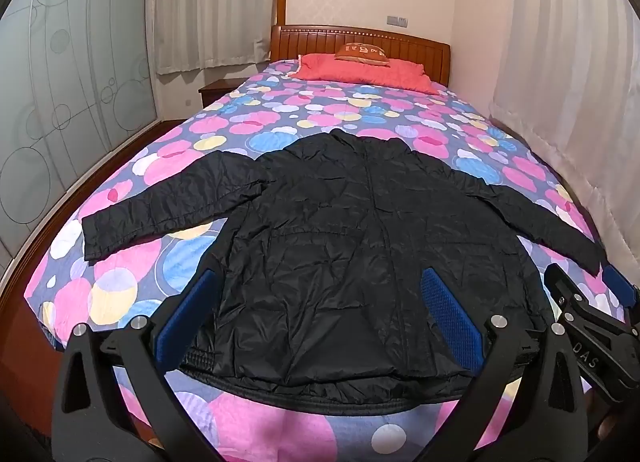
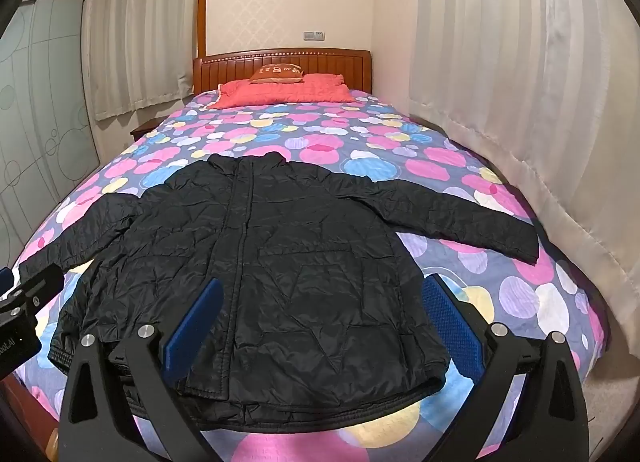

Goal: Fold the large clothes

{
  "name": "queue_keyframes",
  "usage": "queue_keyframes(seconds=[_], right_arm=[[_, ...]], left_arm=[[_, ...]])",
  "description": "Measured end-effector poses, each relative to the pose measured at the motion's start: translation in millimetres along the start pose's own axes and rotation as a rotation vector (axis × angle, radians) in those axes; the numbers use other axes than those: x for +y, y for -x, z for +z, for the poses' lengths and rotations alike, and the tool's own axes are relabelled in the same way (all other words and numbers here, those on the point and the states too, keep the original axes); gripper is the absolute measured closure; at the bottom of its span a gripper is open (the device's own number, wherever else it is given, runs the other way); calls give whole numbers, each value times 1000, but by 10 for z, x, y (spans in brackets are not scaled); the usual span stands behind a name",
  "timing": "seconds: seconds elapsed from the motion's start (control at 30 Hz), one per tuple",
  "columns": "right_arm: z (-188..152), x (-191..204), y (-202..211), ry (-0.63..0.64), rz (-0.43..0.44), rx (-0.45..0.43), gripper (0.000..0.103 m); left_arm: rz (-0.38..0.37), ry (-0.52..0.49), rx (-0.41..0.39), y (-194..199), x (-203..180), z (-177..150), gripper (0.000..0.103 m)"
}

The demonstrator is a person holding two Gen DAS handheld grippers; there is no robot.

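The left gripper (image 1: 320,322) and right gripper (image 2: 320,322) are hovering over the bed's (image 1: 120,222) foot edge, jaws wide, holding nothing. The jacket (image 1: 340,242) is lying flat there, both sleeves spread; 0 folds are showing, so all the folding is remaining.

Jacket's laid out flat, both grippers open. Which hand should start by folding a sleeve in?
Either, marginally the right. The right gripper hovers beside the jacket's right sleeve; the left gripper sits centred over the hem, farther from its sleeve.
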State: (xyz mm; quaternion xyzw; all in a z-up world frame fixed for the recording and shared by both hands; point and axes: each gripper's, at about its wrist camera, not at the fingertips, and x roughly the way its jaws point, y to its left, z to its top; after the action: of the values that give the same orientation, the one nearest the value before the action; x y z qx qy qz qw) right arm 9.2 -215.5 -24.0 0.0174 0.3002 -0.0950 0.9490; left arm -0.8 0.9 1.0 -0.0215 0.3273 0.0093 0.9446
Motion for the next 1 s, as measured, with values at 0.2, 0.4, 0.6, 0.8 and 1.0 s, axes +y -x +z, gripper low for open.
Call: queue_keyframes(seconds=[0.2,0.4,0.6,0.8,1.0], right_arm=[[0,1,0,0,0,0,4],[0,4,-3,1,1,0,4],[-3,6,-5,1,1,1,4],[-9,9,-9,1,1,2,4],[-14,16,-19,2,1,2,4]], left_arm=[[2,0,2,-23,38,-42,2],[2,1,4,-24,37,-41,2],[1,2,3,-7,75,-86,2],[3,1,6,-23,63,-71,2],[2,0,10,-26,60,-73,2]])
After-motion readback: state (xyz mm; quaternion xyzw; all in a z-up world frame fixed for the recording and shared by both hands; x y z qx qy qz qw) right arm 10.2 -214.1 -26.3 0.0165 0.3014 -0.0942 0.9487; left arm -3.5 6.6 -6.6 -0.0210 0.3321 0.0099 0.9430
